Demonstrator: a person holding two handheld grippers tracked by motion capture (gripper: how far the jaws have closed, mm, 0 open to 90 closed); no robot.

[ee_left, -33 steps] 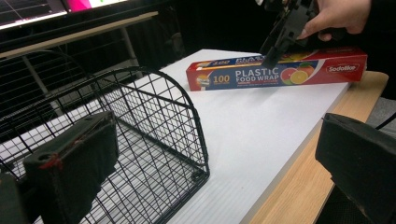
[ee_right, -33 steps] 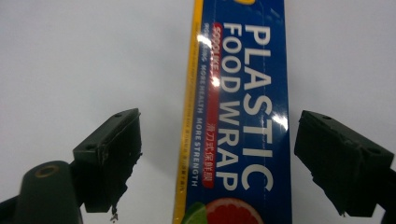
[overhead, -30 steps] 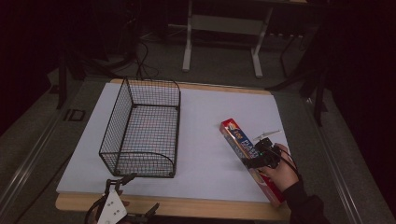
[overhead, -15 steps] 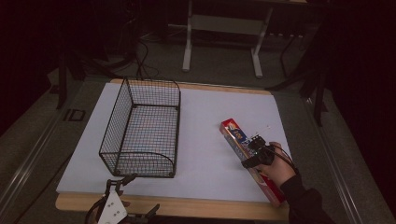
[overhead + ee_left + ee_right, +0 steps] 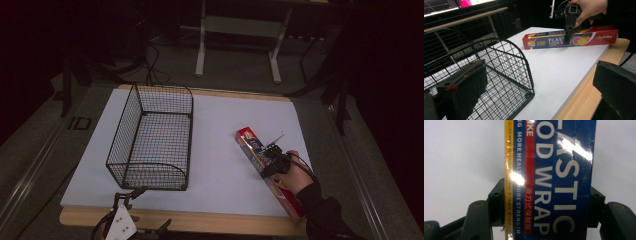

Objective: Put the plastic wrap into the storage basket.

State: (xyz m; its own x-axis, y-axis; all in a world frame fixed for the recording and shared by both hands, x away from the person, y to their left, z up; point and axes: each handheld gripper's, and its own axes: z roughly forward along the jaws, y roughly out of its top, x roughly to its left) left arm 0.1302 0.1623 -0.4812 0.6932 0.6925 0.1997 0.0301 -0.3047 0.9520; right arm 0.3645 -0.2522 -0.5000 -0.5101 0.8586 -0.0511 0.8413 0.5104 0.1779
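Observation:
A long red and blue plastic food wrap box [image 5: 249,142] lies flat on the white board, at its right side. My right gripper [image 5: 270,160] points down over the middle of the box [image 5: 554,157]. Its jaws have just been closing and now press on both long sides of the box, one on each side. The left gripper view shows that gripper [image 5: 567,37] standing upright on the box [image 5: 544,41], a hand around it. My left gripper [image 5: 149,209] rests at the table's near edge just in front of the basket, its jaws [image 5: 539,82] wide open and empty.
A black wire basket [image 5: 150,140] stands empty on the left half of the white board [image 5: 225,115], its rounded end [image 5: 506,62] facing the left gripper. A wooden table edge [image 5: 210,220] runs along the front. A metal table frame [image 5: 240,25] stands beyond the far edge.
The right gripper has come down a little onto the box and its jaws have closed from wide apart onto the box's sides. The left gripper and the basket have stayed put.

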